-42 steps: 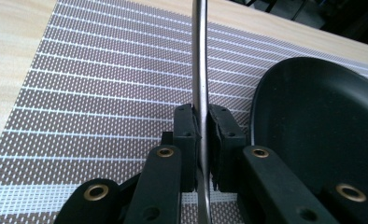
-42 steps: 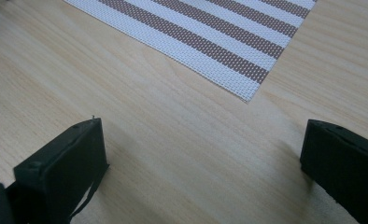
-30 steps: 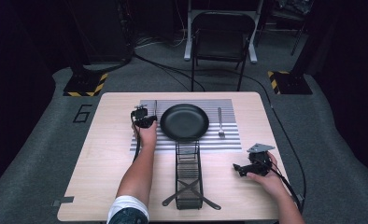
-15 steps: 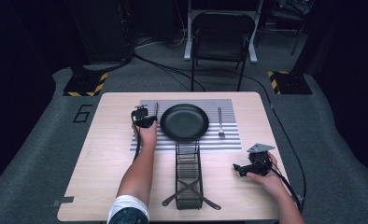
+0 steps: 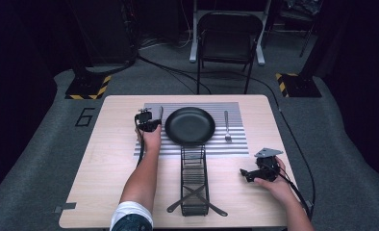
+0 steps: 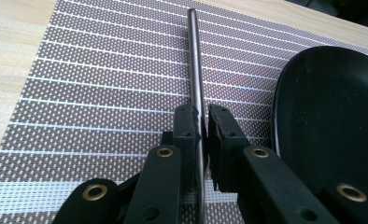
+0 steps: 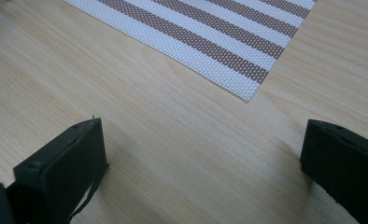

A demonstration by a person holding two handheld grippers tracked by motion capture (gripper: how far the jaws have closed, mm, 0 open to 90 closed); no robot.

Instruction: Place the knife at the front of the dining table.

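A thin metal utensil handle (image 6: 194,56) lies along the striped placemat (image 6: 102,84), just left of the black plate (image 6: 331,107). My left gripper (image 6: 204,116) is shut on this handle near its close end, with the jaws low over the mat. From above, the left gripper (image 5: 146,122) sits at the plate's (image 5: 190,125) left side and the utensil (image 5: 160,113) points away from it. My right gripper (image 5: 249,174) rests near the table's front right. Its jaws stand wide open (image 7: 203,144) over bare wood, with nothing between them.
A fork (image 5: 227,126) lies on the placemat (image 5: 235,144) right of the plate. A black wire rack (image 5: 194,180) stands in front of the plate, reaching toward the front edge. A corner of the mat (image 7: 229,32) lies ahead of the right gripper. A chair (image 5: 226,38) stands beyond the table.
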